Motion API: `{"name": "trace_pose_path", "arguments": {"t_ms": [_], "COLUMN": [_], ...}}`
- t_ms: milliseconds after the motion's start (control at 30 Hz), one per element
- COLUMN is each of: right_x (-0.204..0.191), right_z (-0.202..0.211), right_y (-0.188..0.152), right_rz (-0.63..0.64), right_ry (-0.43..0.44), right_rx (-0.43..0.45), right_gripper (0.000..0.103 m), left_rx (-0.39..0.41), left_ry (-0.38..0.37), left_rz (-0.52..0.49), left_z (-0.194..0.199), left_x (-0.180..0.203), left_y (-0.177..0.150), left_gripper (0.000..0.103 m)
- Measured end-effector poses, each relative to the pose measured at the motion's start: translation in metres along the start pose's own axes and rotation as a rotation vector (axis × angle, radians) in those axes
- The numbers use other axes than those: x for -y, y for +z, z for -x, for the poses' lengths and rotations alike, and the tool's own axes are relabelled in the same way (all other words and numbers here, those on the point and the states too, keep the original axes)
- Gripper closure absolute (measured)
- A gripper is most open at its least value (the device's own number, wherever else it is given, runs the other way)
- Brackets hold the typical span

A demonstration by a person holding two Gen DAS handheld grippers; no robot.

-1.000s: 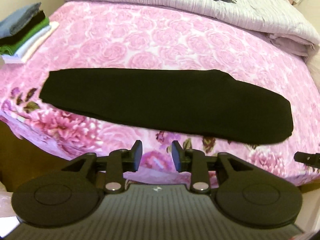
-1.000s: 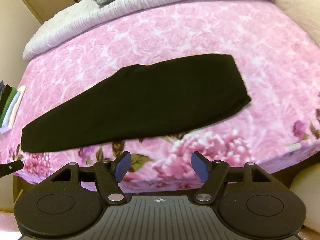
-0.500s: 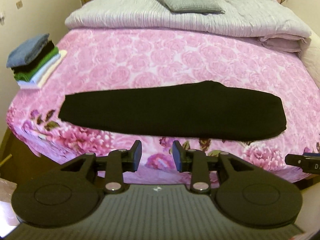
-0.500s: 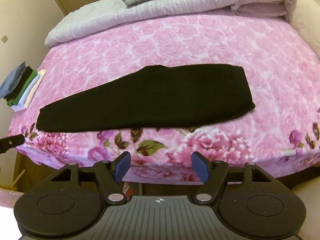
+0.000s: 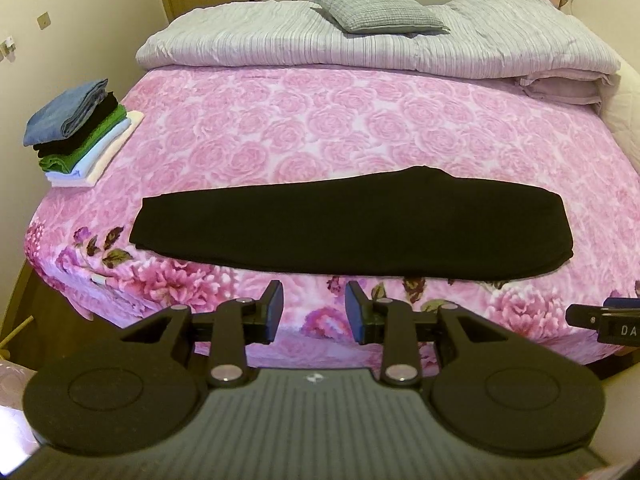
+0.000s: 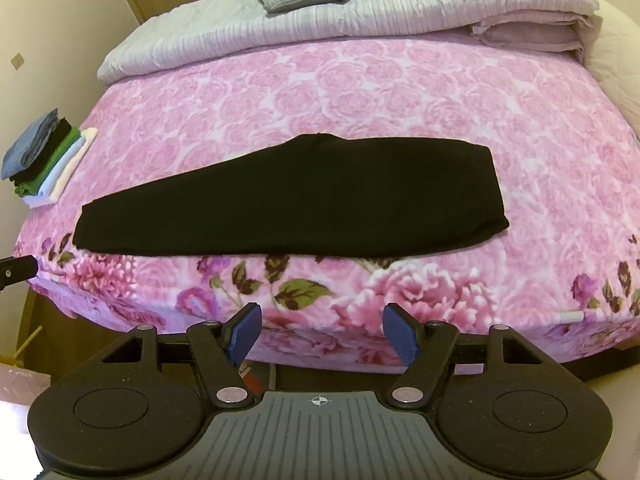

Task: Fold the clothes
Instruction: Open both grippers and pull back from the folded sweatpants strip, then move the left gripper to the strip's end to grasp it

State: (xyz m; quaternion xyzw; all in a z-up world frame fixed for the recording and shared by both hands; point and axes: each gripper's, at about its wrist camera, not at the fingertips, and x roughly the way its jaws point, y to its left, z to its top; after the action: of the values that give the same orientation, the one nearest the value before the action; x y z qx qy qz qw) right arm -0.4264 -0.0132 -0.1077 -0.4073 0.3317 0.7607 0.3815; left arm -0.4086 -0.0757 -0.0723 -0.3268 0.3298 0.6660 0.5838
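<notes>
Clothes folding at mid-job: a black garment [image 5: 352,228], apparently trousers already folded lengthwise, lies as a long flat strip across the middle of the frame, on the near part of the pink floral bedspread [image 5: 340,120] and close to the bed's front edge. A grey quilt [image 5: 360,44] and a small pillow [image 5: 376,12] fill the top of the frame. A stack of folded clothes [image 5: 76,132] sits at the left, near the bed's corner. The left gripper [image 5: 314,306] hangs at lower centre, short of the bed, its jaws a narrow gap apart and holding nothing. The right gripper [image 6: 322,330] hangs likewise, its blue pads wider apart and empty. The chief risk, by this view, is the cross fold: if either jaw pinches only the top layer at an end, the layers would likely separate and the strip skew. Dragging rather than lifting could pull the garment over the near edge. Black on black also hides the layers, making a misjudged grip more likely.
</notes>
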Motion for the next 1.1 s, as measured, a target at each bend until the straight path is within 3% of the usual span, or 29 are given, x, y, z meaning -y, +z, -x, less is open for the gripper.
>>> {"name": "trace_pose_path", "arguments": {"t_ms": [333,567,700,833,933,1100], "right_x": [-0.013,-0.020,-0.014,0.008,0.019,0.018], "right_z": [-0.007,-0.025,-0.044,-0.076,-0.107,-0.161], "right_y": [0.001,0.007,0.015,0.024,0.028,0.038], "right_rz": [0.042,0.052,-0.038,-0.263,-0.407,-0.539], "right_ry": [-0.015,-0.031,0.020,0.130,0.164,0.098], "right_rx": [-0.007,-0.029,-0.034,-0.055,-0.078,-0.099], "right_gripper": [0.032,0.032,0.032,0.032,0.032,0.033], "left_rx": [-0.034,-0.073,-0.083,-0.080,-0.076,-0.045], "left_ry": [-0.021,-0.067,-0.155,-0.204,-0.219,-0.222], "left_rz": [0.040,0.097,0.242,0.415,0.551,0.797], "left_z": [-0.013,-0.042,-0.074,-0.111,-0.145,-0.216], "left_x": [-0.014,-0.034,-0.068,-0.116,-0.159,-0.236], "left_y": [-0.009,-0.010,-0.012,-0.020,-0.026,-0.036], "left_gripper": [0.073,0.073,0.073,0.073,0.073,0.073]}}
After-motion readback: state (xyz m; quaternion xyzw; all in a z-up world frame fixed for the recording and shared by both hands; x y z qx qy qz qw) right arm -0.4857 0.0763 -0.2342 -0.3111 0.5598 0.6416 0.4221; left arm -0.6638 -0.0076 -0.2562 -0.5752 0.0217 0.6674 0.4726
